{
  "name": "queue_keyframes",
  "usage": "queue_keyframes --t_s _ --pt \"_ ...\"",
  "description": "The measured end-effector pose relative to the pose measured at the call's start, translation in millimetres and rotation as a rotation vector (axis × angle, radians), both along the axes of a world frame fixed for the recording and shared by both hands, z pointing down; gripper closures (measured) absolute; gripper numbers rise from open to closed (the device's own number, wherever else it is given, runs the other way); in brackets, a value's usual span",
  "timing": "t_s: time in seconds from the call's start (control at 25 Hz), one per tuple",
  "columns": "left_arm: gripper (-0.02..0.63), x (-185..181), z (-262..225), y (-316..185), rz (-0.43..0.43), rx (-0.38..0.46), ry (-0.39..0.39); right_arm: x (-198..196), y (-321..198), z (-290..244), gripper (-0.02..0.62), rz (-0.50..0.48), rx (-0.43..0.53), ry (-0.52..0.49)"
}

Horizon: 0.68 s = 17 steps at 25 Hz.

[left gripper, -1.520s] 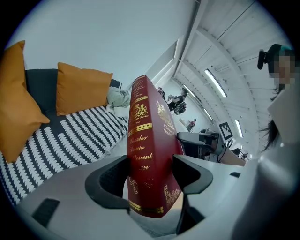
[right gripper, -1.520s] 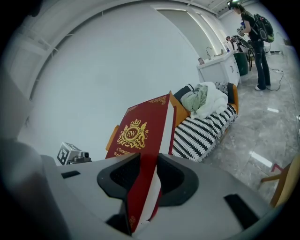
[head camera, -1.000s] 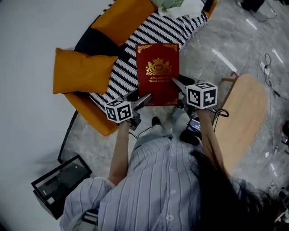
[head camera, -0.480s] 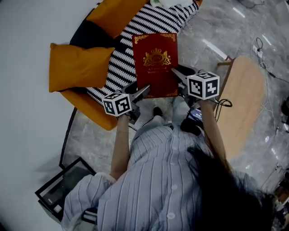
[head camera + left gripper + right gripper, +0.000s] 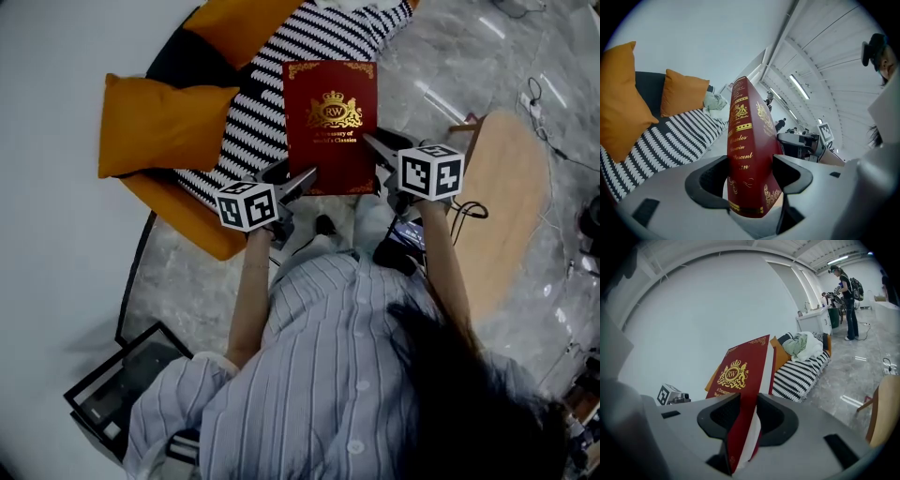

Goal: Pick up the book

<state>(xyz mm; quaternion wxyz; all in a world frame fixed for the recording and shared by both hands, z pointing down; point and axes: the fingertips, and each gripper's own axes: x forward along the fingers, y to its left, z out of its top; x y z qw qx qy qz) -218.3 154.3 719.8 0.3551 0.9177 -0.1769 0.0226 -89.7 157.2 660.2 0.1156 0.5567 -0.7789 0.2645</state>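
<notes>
A dark red book [image 5: 330, 122] with a gold crest is held in the air over the striped sofa seat, cover facing up. My left gripper [image 5: 307, 178] is shut on the book's near left corner; in the left gripper view the spine [image 5: 743, 154] stands between the jaws. My right gripper [image 5: 372, 145] is shut on the book's right edge; in the right gripper view the cover [image 5: 736, 380] and white page edges sit between the jaws.
An orange sofa with a black-and-white striped throw [image 5: 267, 103] and an orange cushion [image 5: 159, 127] lies under the book. A wooden side table [image 5: 511, 206] stands to the right, a black case [image 5: 122, 389] on the marble floor at lower left. A person [image 5: 847, 296] stands far off.
Both grippers and the book have moved together, slightly up and to the right in the head view. The grips look unchanged.
</notes>
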Motion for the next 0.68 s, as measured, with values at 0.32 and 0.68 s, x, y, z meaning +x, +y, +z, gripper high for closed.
queue_keyframes --t_s 0.32,0.68 --pt "0.299 -7.1 4.7 3.8 -0.016 -0.015 -0.005 -7.0 1.3 4.1 0.477 -0.017 -0.013 -0.004" --pt "0.298 8.4 8.4 -2.9 -0.027 -0.051 -0.014 7.9 -8.6 7.9 0.478 -0.03 -0.052 -0.005"
